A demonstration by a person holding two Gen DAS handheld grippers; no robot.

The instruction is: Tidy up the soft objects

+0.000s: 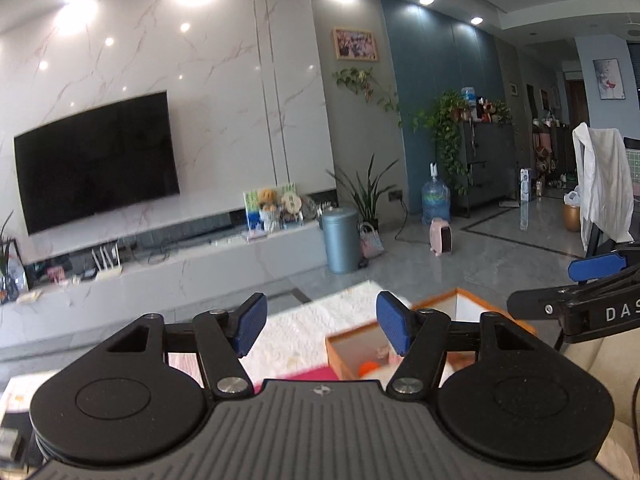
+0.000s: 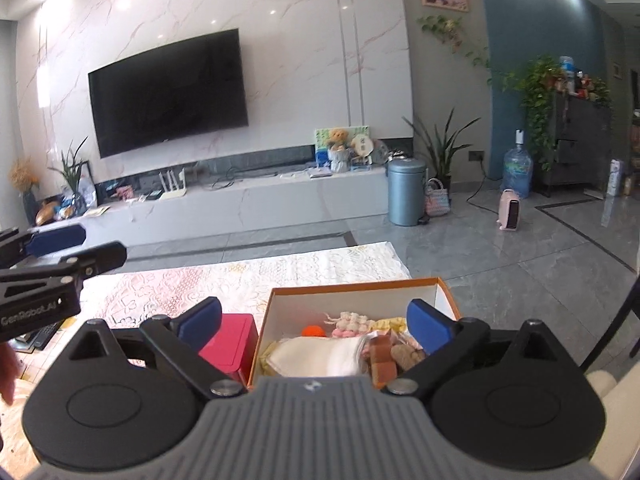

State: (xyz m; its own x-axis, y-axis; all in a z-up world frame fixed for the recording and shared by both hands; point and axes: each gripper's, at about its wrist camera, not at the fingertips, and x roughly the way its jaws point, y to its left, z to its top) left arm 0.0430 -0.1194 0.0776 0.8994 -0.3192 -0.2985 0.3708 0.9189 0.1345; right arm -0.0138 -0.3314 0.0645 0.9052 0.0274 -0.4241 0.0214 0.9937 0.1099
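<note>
A living room with a wall-mounted television [image 2: 166, 90] lay behind the bench [image 2: 240, 276]. The orange-rimmed box [image 2: 356, 286] on it contained soft objects [image 2: 320, 354]. Left gripper [image 1: 320, 326] and right gripper [image 2: 316, 322] jaws stood open, empty.

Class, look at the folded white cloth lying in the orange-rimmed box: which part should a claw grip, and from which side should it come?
Grip the white cloth at its stacked folded edge, coming from above, because it lies flat and the orange-rimmed box walls block a sideways approach. The open right claw is nearest. This is a judgement; the cloth's near edge is hidden.
</note>
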